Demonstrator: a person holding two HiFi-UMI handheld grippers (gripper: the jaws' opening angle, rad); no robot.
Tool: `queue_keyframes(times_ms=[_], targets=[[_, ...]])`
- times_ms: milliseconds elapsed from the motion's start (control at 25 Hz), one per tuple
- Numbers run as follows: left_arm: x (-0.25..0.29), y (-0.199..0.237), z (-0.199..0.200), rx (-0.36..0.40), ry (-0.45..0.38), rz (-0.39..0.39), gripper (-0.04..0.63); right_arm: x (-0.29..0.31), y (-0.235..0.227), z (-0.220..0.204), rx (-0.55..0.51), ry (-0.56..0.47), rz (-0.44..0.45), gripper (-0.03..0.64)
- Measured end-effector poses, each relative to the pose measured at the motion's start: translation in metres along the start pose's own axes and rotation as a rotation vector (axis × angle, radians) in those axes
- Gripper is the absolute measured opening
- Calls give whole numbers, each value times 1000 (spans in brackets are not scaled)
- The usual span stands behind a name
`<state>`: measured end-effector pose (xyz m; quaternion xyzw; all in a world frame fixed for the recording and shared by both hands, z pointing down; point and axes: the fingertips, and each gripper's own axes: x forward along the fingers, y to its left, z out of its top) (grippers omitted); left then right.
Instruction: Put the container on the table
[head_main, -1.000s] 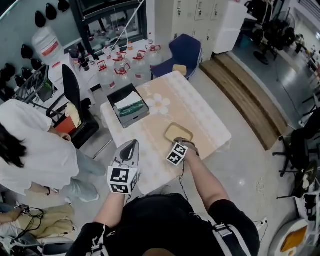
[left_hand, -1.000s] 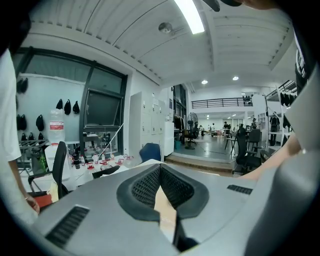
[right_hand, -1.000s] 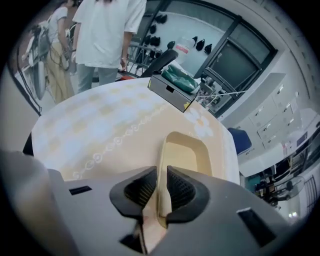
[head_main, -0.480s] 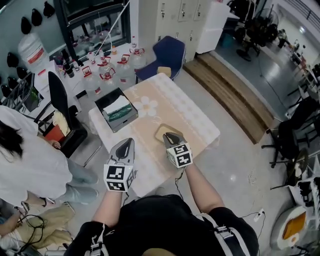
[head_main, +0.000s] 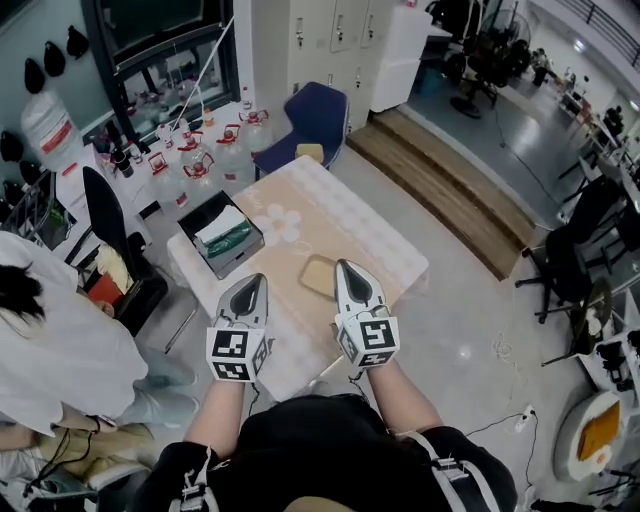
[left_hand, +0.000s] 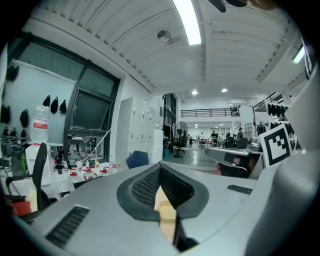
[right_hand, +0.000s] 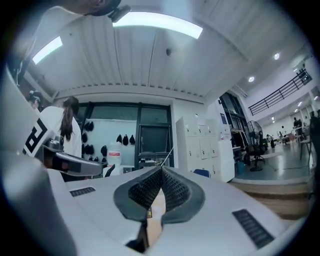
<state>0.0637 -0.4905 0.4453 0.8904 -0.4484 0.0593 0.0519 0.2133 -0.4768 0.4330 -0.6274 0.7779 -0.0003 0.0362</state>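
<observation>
Right hand-held gripper (head_main: 345, 268): jaws fully closed, pad against pad, nothing between them. Its own view looks out level across the room, not at the container. Left hand-held gripper (head_main: 257, 280): jaws also together and empty.

In the head view both tips hang above the near side of the container (head_main: 316, 275). The right tip overlaps the container's right edge and the left tip lies to the container's left. We judge that neither touches it.

Task's thing: the container, flat and tan, rests on the tabletop (head_main: 375, 250), well in from every edge. We judge the placing done, with only the withdrawal left.

Risks, as we judge them:
- A hand that sinks straight down could bring closed jaws onto the container's rim, tipping it or pushing it towards the tabletop's near edge.
- The patterned cloth under the container could slide with any such push.
- Both hand-held grippers are close together near the container, so a sideways sweep could knock one against the other.

Containers and contents:
- The container: we see nothing in it. From this height we cannot tell an open tray from a lidded box.
- Black bin (head_main: 197, 211), beyond the container and to its left, at the tabletop's edge. It holds white and green packs (head_main: 226, 233), which we cannot identify further.
- Water jugs (head_main: 190, 165), well beyond the container on the floor, with red caps. Their fill level is not readable.

A person in white (head_main: 55, 350) sits well to the container's left, off the tabletop.
</observation>
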Motion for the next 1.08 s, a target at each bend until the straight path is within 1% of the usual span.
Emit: queue_keyframes(times_ms=[120, 400, 600, 1080], targets=[[3, -6, 3, 5, -7, -12, 14, -11, 2, 3, 36, -12, -6, 12], [0, -21, 9, 9, -15, -40, 14, -20, -4, -1, -8, 14, -24, 12], [-1, -22, 7, 12, -19, -46, 14, -23, -9, -7, -8, 23, -39, 12], [-2, -23, 6, 13, -12, -52, 14, -24, -5, -13, -12, 42, -32, 12]])
